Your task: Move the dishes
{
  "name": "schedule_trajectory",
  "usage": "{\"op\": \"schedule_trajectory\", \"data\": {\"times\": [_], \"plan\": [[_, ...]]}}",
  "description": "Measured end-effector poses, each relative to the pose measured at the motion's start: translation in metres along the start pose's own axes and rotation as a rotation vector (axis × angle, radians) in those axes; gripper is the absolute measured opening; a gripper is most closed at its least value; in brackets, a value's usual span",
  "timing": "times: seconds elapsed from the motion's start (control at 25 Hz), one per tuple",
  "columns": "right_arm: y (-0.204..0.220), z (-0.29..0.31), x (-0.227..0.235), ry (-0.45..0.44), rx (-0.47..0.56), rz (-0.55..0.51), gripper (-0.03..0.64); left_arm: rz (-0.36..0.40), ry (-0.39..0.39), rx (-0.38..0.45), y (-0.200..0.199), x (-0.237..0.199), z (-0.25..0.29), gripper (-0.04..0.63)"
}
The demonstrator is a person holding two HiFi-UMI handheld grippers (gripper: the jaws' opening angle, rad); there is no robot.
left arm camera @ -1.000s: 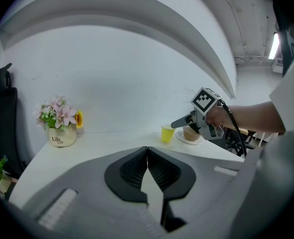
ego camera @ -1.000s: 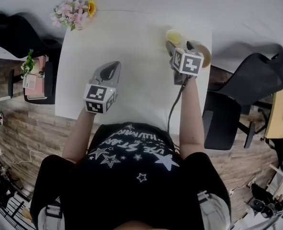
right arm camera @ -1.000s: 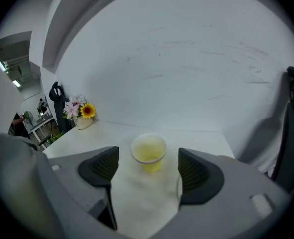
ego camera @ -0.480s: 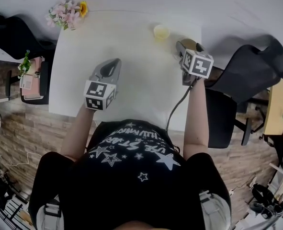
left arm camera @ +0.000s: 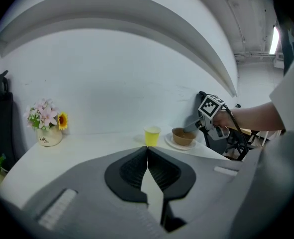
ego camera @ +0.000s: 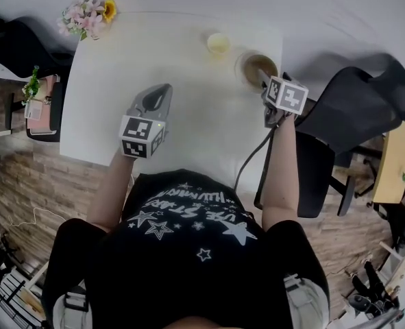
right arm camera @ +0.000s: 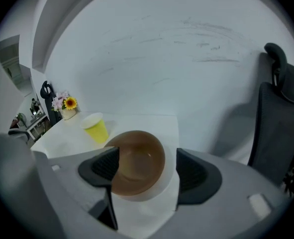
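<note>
- Head view: the white tabletop [ego camera: 188, 74] carries a round brown bowl [ego camera: 258, 67] near its far right corner. A small yellow paper cup [ego camera: 218, 43] stands just beside the bowl on the left, and a pot of pink and yellow flowers [ego camera: 86, 10] sits at the far left corner. The right gripper [ego camera: 263, 81] reaches the bowl's near edge. The left gripper [ego camera: 158, 94] hovers over the bare middle, well apart from the dishes.
- Left gripper view: its 2 fingers are pressed together with nothing between them. It has no part in this step, and I would hold it clear of the cup.
- Right gripper view: the 2 fingers stand wide apart. The bowl sits between them on a flat white plate [right arm camera: 159, 195], and neither finger is clamped on it. The left finger overlaps the bowl's left rim; I cannot tell whether it touches.
- The step in hand, as I judge it, is taking hold of the bowl. A good grip pinches the rim wall, 1 finger inside and 1 outside, deep enough to bite. Closing slowly should keep the bowl from skidding on the plate.
- The cup stands close on the left, so the lift should go straight up before any sideways travel. The bowl is near the right edge, with a black chair back [right arm camera: 278, 128] beyond it, so avoid pushing the bowl rightward.
</note>
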State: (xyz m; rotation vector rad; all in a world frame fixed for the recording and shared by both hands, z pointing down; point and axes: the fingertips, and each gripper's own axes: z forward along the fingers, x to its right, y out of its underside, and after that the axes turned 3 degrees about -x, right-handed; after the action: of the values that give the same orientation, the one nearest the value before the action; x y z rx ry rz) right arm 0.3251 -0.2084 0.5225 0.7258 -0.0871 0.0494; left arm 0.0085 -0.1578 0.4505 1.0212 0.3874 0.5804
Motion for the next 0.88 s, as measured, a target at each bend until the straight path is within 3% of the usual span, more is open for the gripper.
{"op": "schedule_trajectory", "data": {"times": [0.16, 0.28, 0.4, 0.48, 0.56, 0.88], "plan": [[0.009, 0.014, 0.004, -0.055, -0.027, 0.003, 0.353, -0.005, -0.021, -0.019, 0.005, 0.007, 0.005, 0.012], [0.012, 0.02, 0.006, -0.071, -0.035, 0.001, 0.295, -0.007, -0.024, -0.036, 0.011, 0.014, 0.006, 0.012], [0.013, 0.021, 0.009, -0.066, -0.031, 0.006, 0.161, -0.003, -0.02, -0.05, 0.015, 0.02, 0.007, 0.012], [0.014, 0.022, 0.012, -0.056, -0.034, 0.008, 0.141, -0.002, -0.019, -0.053, 0.016, 0.023, 0.008, 0.012], [0.014, 0.023, 0.016, -0.04, -0.037, 0.011, 0.07, -0.001, -0.018, -0.056, 0.016, 0.026, 0.009, 0.012], [0.005, 0.02, 0.022, -0.064, 0.005, 0.097, 0.021, 0.009, -0.015, -0.067, 0.017, 0.031, 0.012, 0.012]]}}
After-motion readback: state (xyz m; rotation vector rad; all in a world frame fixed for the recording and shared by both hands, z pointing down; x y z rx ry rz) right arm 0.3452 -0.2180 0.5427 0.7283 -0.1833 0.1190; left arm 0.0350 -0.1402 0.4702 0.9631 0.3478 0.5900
